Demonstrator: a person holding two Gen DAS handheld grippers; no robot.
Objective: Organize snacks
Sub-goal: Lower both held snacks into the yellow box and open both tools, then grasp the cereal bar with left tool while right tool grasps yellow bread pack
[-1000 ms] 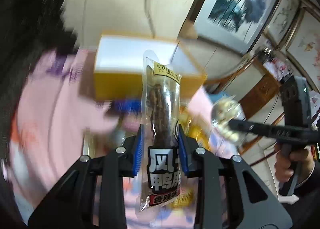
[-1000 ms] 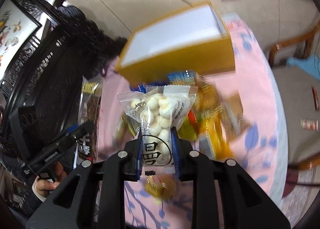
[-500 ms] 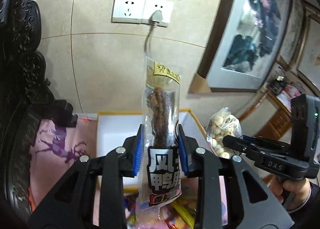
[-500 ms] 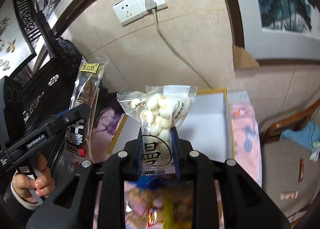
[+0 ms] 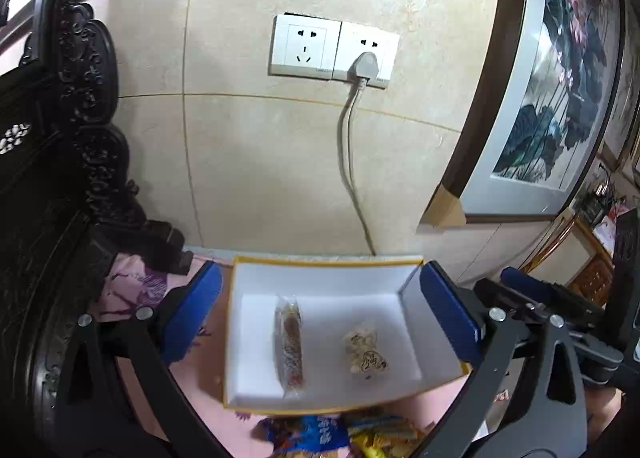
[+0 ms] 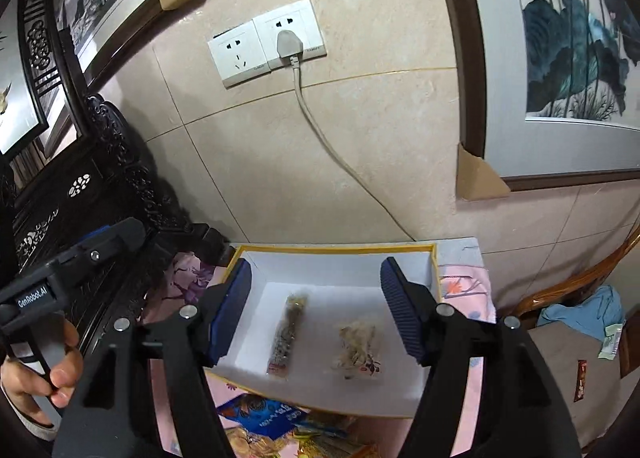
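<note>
A white box with a yellow rim (image 5: 320, 262) (image 6: 336, 249) stands on the pink cloth by the wall. In it lie a long dark meat-stick packet (image 5: 290, 346) (image 6: 287, 334) on the left and a clear bag of white round snacks (image 5: 365, 354) (image 6: 357, 346) on the right. My left gripper (image 5: 328, 322) is open and empty above the box. My right gripper (image 6: 316, 314) is open and empty above the box too. The right gripper also shows at the right edge of the left wrist view (image 5: 560, 314), and the left gripper shows at the left of the right wrist view (image 6: 76, 262).
Several loose snack packets (image 5: 336, 434) (image 6: 276, 424) lie on the pink cloth in front of the box. A carved dark wooden cabinet (image 5: 52, 217) stands left. The tiled wall with sockets (image 5: 334, 47) and a cable is behind. A wooden chair (image 6: 576, 298) is at the right.
Both grippers opened and let go of their packets. The meat-stick packet and the bag of white snacks now lie in the box. Both cameras are raised higher above the box.
</note>
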